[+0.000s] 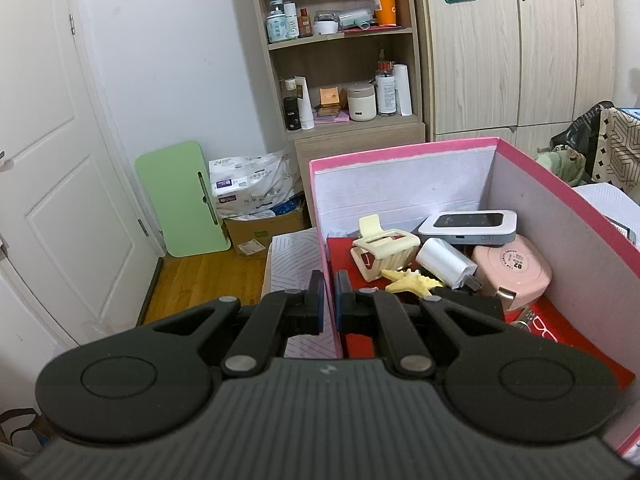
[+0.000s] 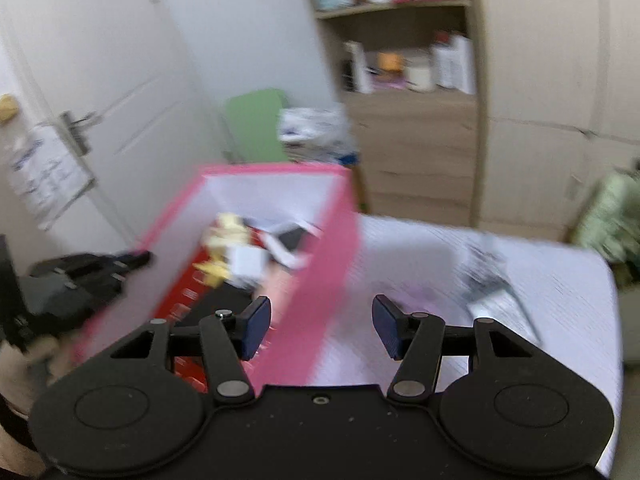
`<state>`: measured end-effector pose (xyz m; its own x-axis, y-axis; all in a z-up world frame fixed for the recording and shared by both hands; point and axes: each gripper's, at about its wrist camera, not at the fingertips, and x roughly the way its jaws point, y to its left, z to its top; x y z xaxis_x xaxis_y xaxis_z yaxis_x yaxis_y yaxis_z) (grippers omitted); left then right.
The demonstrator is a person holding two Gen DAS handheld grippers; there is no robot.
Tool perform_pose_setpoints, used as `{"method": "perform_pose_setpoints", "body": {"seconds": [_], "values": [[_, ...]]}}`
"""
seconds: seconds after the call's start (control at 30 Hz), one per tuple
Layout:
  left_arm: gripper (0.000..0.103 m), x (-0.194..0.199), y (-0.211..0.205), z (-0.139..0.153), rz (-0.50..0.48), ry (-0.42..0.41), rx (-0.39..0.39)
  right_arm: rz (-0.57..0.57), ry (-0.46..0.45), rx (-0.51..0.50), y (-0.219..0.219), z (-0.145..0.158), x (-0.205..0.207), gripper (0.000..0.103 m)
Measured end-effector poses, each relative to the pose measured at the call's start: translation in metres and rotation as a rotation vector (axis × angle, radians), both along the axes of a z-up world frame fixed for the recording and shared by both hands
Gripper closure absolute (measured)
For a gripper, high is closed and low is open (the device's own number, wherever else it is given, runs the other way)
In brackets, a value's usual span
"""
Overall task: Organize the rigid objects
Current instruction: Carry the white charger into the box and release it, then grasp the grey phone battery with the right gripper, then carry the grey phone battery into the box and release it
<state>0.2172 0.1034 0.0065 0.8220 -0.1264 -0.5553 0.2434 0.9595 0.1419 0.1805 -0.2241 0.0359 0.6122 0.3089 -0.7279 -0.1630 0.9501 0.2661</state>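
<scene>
A pink box (image 1: pixel 400 152) with a red floor holds a cream hair claw (image 1: pixel 384 248), a yellow starfish (image 1: pixel 412 280), a white charger (image 1: pixel 446 262), a pink tape measure (image 1: pixel 516 268) and a white-grey router (image 1: pixel 470 224). My left gripper (image 1: pixel 329 298) is shut on the box's left wall, one finger each side. In the blurred right wrist view, my right gripper (image 2: pixel 320 328) is open and empty, straddling the box's right wall (image 2: pixel 320 264). The left gripper (image 2: pixel 100 272) shows at the box's left side. A blurred grey object (image 2: pixel 492 284) lies on the white table.
The box stands on a white patterned table (image 2: pixel 520 260). Behind are a white door (image 1: pixel 52 160), a green board (image 1: pixel 180 200), a cardboard carton (image 1: pixel 264 232), a wooden shelf unit (image 1: pixel 344 60) with bottles and wardrobes (image 1: pixel 520 40). Clothes (image 1: pixel 592 148) lie at right.
</scene>
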Motion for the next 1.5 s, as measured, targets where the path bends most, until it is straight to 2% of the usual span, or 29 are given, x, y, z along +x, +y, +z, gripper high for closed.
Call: {"method": "perform_pose_setpoints", "body": {"seconds": [0.23,0.37,0.5,0.67,0.87,0.93,1.0,1.03,1.1,1.27,1.3,1.33,1.37,1.43,1.5], "values": [[0.098,0.000,-0.004,0.000,-0.007,-0.002,0.007,-0.120,0.038,-0.037,-0.040,-0.026,-0.016,0.041],[0.098,-0.002,-0.004,0.000,-0.006,-0.014,0.020,-0.147,0.062,-0.031,-0.050,-0.038,-0.020,0.040],[0.098,-0.002,-0.005,0.000,-0.005,-0.018,0.034,-0.144,0.073,-0.074,-0.052,-0.050,-0.022,0.040],[0.098,-0.003,-0.005,0.000,-0.007,-0.020,0.043,-0.122,0.039,-0.148,-0.052,-0.054,-0.020,0.037],[0.098,-0.003,-0.006,0.000,-0.007,-0.022,0.045,-0.075,0.066,-0.199,-0.060,-0.067,0.004,0.035],[0.098,-0.005,-0.005,0.000,-0.008,-0.026,0.047,-0.039,0.058,-0.250,-0.060,-0.073,0.015,0.030],[0.098,-0.005,-0.006,0.000,-0.008,-0.024,0.040,-0.022,0.001,-0.347,-0.060,-0.082,0.026,0.029],[0.098,-0.005,-0.006,0.001,-0.011,-0.024,0.035,-0.020,-0.013,-0.361,-0.062,-0.088,0.033,0.029],[0.098,-0.005,-0.007,0.001,-0.017,-0.025,0.046,0.013,0.016,-0.333,-0.069,-0.100,0.046,0.029],[0.098,-0.006,-0.009,0.001,-0.021,-0.027,0.059,0.048,-0.001,-0.280,-0.076,-0.110,0.066,0.027],[0.098,-0.006,-0.010,0.001,-0.021,-0.026,0.056,0.049,0.000,-0.259,-0.077,-0.110,0.069,0.029],[0.098,-0.007,-0.010,0.001,-0.022,-0.026,0.051,0.054,0.000,-0.244,-0.075,-0.110,0.070,0.035],[0.098,-0.006,-0.009,0.001,-0.021,-0.026,0.049,0.054,0.010,-0.220,-0.075,-0.110,0.071,0.035],[0.098,-0.005,-0.011,0.001,-0.016,-0.024,0.048,0.002,0.020,-0.191,-0.075,-0.113,0.072,0.035],[0.098,-0.005,-0.009,0.001,-0.012,-0.024,0.051,-0.039,0.026,-0.213,-0.070,-0.113,0.070,0.036]]}}
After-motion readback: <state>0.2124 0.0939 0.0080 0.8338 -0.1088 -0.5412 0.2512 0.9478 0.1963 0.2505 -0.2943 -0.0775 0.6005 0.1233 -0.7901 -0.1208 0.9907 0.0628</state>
